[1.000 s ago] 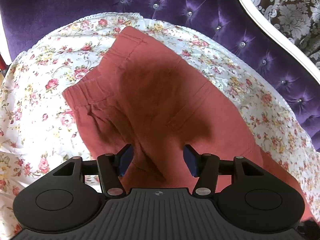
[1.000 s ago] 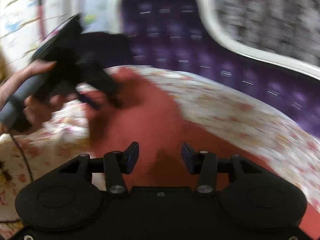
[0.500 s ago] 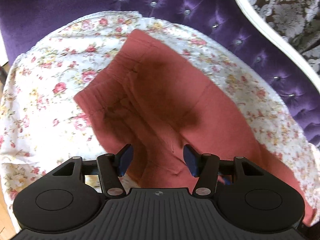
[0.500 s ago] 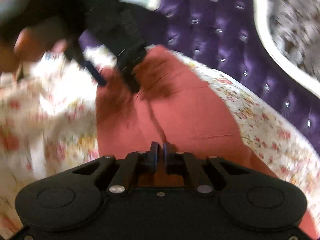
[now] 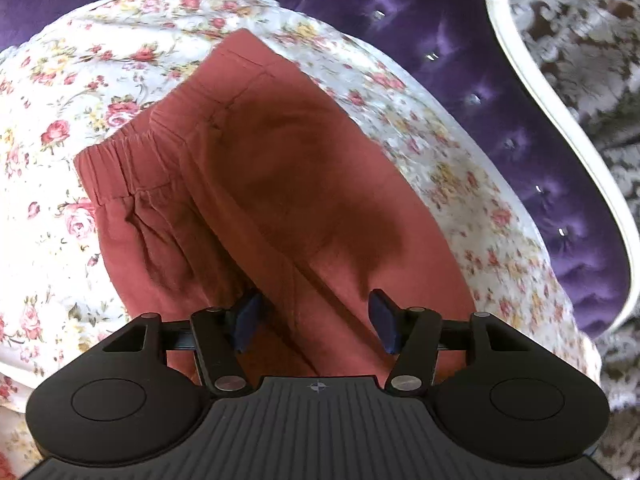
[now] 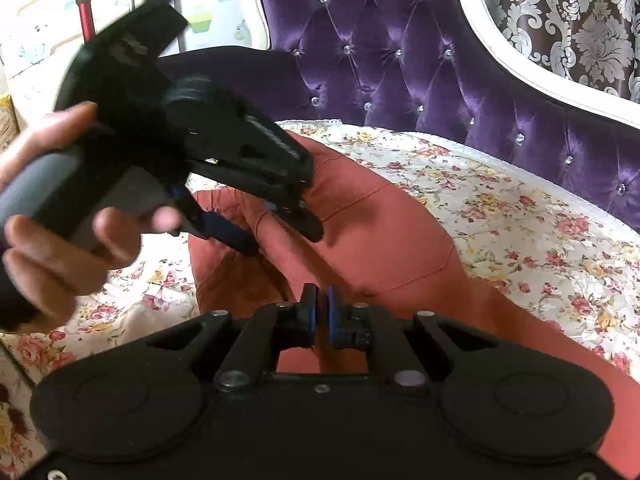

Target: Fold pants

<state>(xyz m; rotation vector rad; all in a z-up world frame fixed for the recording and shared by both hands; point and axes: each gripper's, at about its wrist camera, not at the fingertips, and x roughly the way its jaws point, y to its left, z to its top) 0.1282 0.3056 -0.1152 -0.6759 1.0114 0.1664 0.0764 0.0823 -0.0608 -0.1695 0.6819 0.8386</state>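
Note:
Rust-red pants [image 5: 288,184] lie on a floral sheet [image 5: 80,80], waistband at the far left, legs running toward me. My left gripper [image 5: 314,320] is open, hovering just above the pants with a raised fold between its fingers. In the right wrist view the pants [image 6: 380,232] lie folded lengthwise. My right gripper [image 6: 320,314] is shut on a pinch of the pants fabric near the crotch seam. The left gripper [image 6: 276,220] shows there held by a hand, open above the waistband area.
A purple tufted sofa back [image 6: 420,80] with a white frame [image 6: 520,68] curves behind the sheet. Patterned wallpaper [image 6: 580,20] is beyond it. The sheet's edge [image 5: 24,368] drops off at the near left.
My right gripper closed on the pants fabric during the last second and stays shut. My left gripper stayed open and shifted a little over the pants.

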